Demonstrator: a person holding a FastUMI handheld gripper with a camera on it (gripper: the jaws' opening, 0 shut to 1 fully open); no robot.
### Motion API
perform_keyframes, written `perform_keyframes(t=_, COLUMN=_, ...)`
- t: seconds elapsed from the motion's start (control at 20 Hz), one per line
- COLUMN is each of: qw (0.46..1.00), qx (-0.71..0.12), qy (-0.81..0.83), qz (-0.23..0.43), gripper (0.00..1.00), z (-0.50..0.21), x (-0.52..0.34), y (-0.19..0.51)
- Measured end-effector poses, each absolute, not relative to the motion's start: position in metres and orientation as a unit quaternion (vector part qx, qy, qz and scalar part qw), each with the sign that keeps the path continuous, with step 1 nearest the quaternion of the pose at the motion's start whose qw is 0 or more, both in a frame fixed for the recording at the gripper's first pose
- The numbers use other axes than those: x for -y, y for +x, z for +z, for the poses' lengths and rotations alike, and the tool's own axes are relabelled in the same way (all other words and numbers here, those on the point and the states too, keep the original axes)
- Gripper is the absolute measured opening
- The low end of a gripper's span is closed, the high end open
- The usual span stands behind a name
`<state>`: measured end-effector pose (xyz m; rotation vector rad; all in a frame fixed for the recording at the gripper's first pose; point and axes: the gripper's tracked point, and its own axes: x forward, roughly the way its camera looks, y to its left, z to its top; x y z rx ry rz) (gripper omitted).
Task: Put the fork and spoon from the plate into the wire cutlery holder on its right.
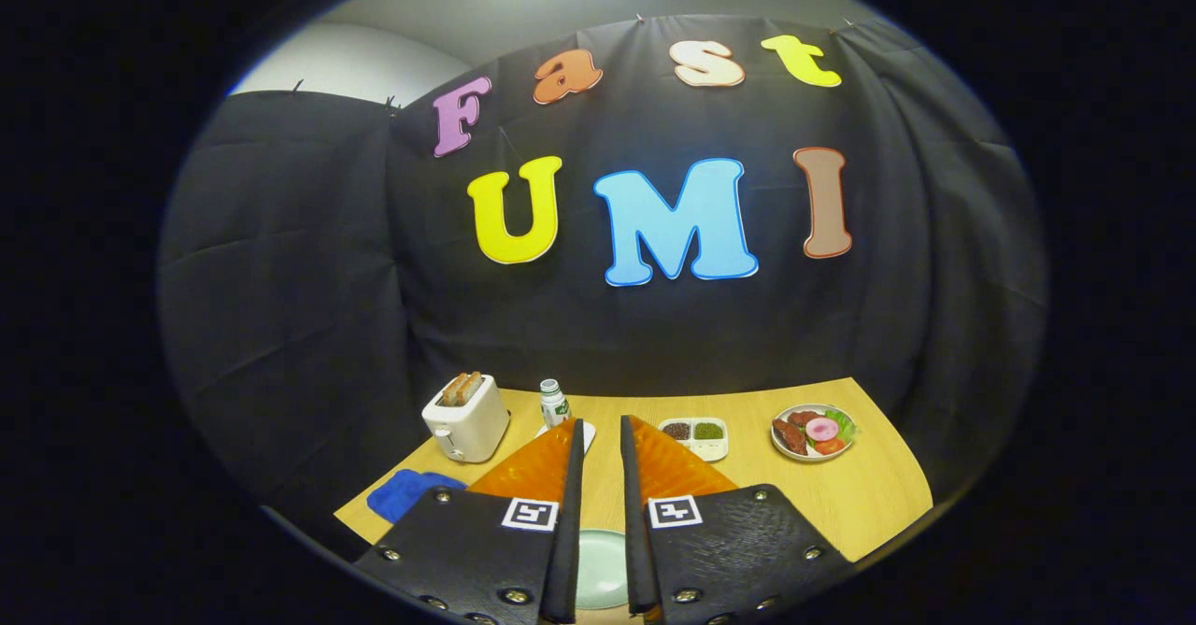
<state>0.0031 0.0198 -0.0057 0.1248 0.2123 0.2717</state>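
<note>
your gripper (600,433) holds nothing, its fingers standing a narrow gap apart, high over the table (878,504). the pale green plate (601,569) lies at 6 o'clock, low between the fingers. i cannot make out the fork, spoon or wire holder, so tip down toward 6 before you judge their axis.

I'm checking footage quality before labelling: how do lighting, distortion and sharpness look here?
Gripper view: strong fisheye bend curves the wooden table edge and the booth wall; lighting is even, with a bright ceiling light above and no harsh glare; toaster and food plate look sharp; the hand-held gripper, fingers slightly apart and holding nothing, hides part of the table.
</note>
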Motion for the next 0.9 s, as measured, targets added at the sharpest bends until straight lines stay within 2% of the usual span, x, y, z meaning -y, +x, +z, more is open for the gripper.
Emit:
perform_keyframes(t=0.4, qw=0.993, qx=-0.048, qy=0.037, qz=0.102, gripper=0.21, z=0.020, x=-0.010, y=0.001)
perform_keyframes(t=0.9, qw=0.993, qx=-0.058, qy=0.033, qz=0.101, gripper=0.21, z=0.015, x=-0.009, y=0.002)
